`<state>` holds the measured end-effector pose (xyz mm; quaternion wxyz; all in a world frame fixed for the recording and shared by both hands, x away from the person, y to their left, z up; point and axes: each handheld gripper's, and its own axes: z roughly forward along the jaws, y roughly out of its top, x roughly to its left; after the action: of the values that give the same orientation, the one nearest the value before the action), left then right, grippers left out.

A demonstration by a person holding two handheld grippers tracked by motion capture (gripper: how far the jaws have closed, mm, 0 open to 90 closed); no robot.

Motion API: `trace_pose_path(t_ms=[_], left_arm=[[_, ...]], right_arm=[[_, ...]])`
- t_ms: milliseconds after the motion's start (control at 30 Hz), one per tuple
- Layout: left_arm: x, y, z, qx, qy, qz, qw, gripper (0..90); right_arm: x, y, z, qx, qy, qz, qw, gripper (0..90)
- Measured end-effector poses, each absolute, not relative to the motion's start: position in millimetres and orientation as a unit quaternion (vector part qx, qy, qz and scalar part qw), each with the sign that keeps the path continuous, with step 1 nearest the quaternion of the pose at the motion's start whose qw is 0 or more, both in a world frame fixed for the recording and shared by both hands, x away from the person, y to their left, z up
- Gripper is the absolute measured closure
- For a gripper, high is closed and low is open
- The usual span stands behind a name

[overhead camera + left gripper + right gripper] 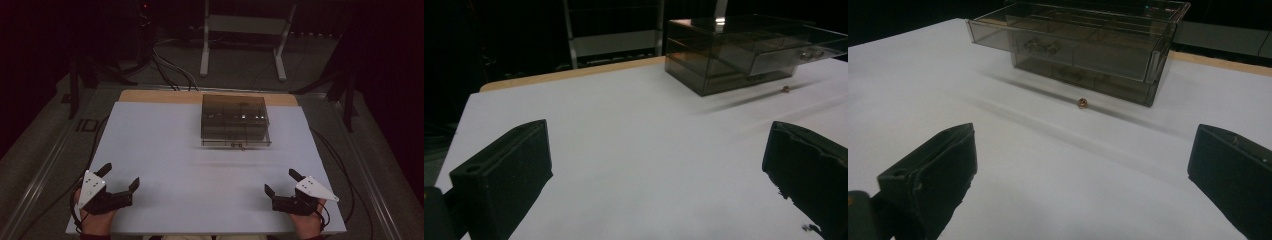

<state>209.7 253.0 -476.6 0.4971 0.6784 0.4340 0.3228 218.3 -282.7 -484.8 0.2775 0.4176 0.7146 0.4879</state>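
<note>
Smoky clear drawer box [235, 120] at twelve o'clock on the table, upper drawer [1068, 42] pulled out, small brass bead [1082, 103] lying just before it

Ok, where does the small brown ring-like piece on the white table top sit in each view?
High view: small brown piece just in front of the smoky drawer box, upper centre.
Left gripper view: upper right, below the box's pulled-out drawer.
Right gripper view: centre, just before the box.
Shared landmark: the drawer box.
</note>
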Motion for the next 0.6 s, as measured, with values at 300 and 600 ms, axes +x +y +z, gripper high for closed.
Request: trace_pose_path(t_ms=[300,600], left_arm=[[208.3,252.8,-477.5,0.676,0.436,0.322,0.498,0.5],[209.5,252.7,-478.7,0.677,0.438,0.321,0.496,0.5]], right_arm=[[217.2,-280.2,-484.4,0.417,0.715,0.487,0.279,0.1],[216.1,-280.0,-483.8,0.419,0.713,0.485,0.285,0.1]])
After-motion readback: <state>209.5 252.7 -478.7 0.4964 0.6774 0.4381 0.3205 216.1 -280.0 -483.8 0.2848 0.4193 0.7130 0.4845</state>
